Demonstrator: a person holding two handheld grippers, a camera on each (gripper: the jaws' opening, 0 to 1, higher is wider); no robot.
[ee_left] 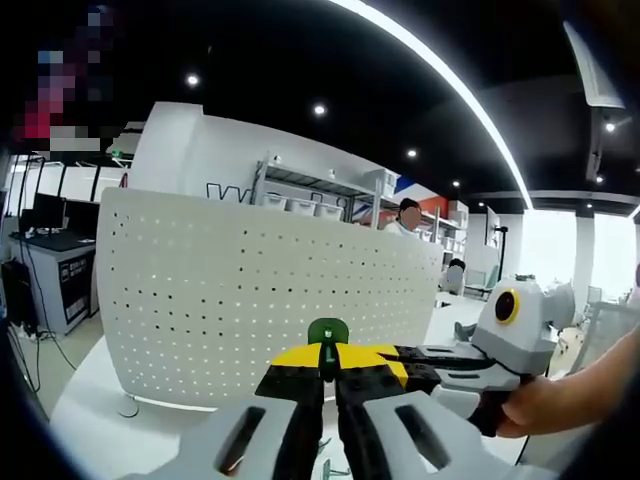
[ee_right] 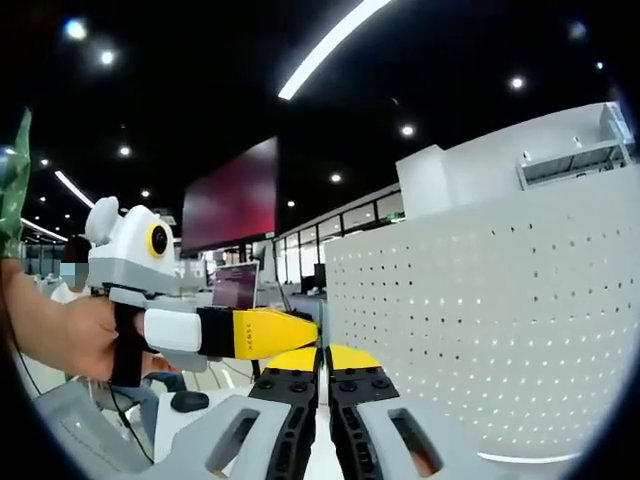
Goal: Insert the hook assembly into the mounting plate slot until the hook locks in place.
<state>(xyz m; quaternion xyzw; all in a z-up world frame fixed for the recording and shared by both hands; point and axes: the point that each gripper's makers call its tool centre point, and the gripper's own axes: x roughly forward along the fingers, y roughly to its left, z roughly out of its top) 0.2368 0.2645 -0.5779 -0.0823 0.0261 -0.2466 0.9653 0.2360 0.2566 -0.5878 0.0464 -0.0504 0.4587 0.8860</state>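
A white perforated mounting plate (ee_left: pixel 230 290) stands upright on a white table (ee_left: pixel 90 410), just beyond my left gripper (ee_left: pixel 327 358). The yellow-tipped jaws are shut on a small green hook (ee_left: pixel 327 330), whose rounded head sticks up between the tips in front of the plate's lower part. My right gripper (ee_left: pixel 392 358) reaches in from the right, its tips beside the left jaws. In the right gripper view the right gripper (ee_right: pixel 322 360) has its jaws together with nothing seen between them. The left gripper (ee_right: pixel 295 332) crosses from the left and the plate (ee_right: pixel 500 330) stands to the right.
A hand (ee_left: pixel 560 400) holds the right gripper, another hand (ee_right: pixel 70 335) the left. Shelving with bins (ee_left: pixel 310 200) and seated people lie behind the plate. A desk with monitors (ee_left: pixel 45 240) stands far left. A dark red screen (ee_right: pixel 235 205) and a laptop (ee_right: pixel 235 285) sit beyond.
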